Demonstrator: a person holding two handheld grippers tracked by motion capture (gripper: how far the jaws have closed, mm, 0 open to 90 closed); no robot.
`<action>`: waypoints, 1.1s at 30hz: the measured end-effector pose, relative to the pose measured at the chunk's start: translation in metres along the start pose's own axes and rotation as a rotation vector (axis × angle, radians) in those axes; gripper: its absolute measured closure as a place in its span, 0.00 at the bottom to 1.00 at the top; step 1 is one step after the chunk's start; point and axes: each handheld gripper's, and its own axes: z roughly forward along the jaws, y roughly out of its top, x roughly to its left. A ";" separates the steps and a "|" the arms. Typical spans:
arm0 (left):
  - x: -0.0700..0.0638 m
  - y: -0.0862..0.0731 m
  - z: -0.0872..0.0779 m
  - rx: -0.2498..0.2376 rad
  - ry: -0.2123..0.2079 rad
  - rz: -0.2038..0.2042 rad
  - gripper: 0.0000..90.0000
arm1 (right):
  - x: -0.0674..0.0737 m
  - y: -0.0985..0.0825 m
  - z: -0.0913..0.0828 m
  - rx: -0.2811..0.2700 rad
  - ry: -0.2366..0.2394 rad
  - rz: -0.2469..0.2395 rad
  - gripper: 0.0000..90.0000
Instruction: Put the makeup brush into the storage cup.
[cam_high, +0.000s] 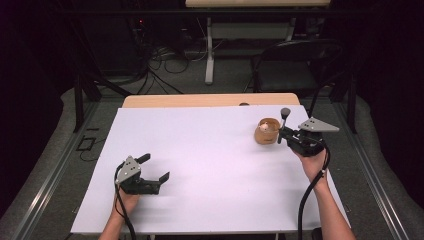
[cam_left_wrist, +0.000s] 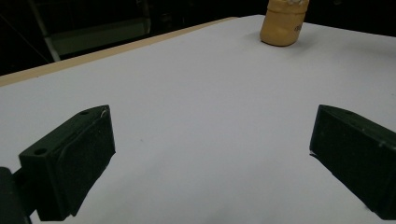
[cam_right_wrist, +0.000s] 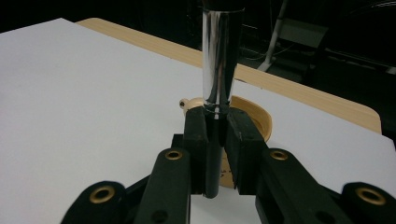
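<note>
Here, nearest us at about seven o'clock on the bench (cam_high: 200, 210), our left gripper (cam_high: 154, 169) rests with its jaws wide apart and nothing between them. Farther off, at about two o'clock, our right gripper (cam_high: 283, 134) is clamped on a slim tool with a chrome shaft (cam_right_wrist: 219, 60) and dark lower handle, held upright just beside the tan wooden cup (cam_high: 267, 131), at the cup's three o'clock. We judge the risk lies there: the shaft is smooth and gripped low, so it could slip or swing in the jaws, and a sideways nudge could tip or push the light cup toward the bench's far edge.
</note>
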 end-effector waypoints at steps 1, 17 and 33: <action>0.000 0.000 0.000 0.000 0.000 0.000 0.00 | 0.000 0.000 0.000 0.001 -0.001 0.000 0.88; 0.000 0.000 0.000 -0.001 0.001 0.001 0.00 | -0.008 0.011 -0.002 -0.028 -0.029 0.005 0.88; -0.001 0.001 0.001 0.002 -0.003 0.003 0.00 | -0.016 0.020 0.007 -0.034 -0.050 0.006 0.88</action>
